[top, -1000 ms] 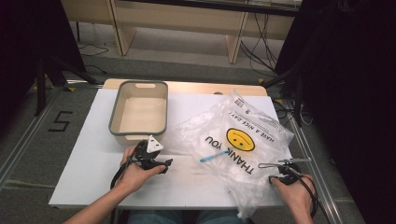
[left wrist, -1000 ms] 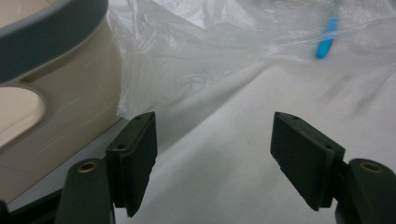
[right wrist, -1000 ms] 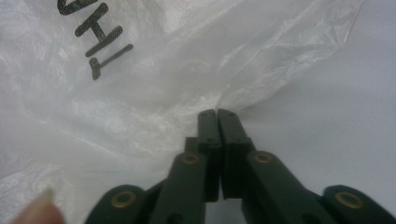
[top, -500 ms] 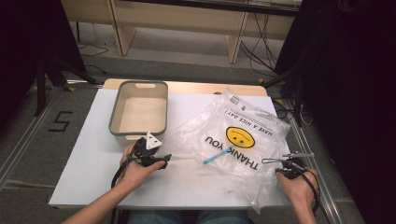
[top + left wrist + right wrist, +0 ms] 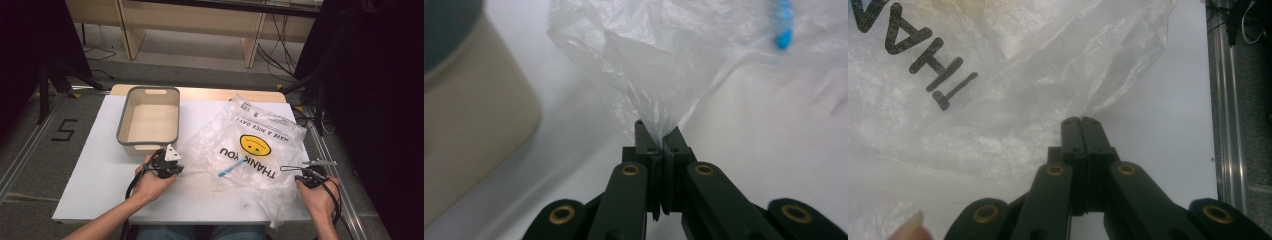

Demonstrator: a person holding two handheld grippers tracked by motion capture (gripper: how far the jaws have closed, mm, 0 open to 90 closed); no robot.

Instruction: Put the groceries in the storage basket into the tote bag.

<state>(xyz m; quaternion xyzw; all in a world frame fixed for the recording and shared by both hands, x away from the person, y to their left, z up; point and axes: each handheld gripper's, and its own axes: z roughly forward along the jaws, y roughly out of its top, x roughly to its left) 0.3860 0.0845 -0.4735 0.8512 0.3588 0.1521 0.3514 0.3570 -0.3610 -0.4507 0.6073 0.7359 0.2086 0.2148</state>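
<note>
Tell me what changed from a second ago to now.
The left gripper has just closed its jaws on the bag's left edge, pinching the film. The right gripper stayed shut on the bag's right edge. Neither hand shifted much; the bin and the blue item in the bag stayed put.

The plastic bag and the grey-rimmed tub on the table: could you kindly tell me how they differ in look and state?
The plastic bag is thin, clear and crumpled, while the tub is rigid, opaque and beige with a grey rim. The bag lies flat and bears a yellow smiley and black print; the tub stands upright and plain. The bag is pinched by the left claw and the right claw; the tub is untouched. Both rest on the white table.
</note>
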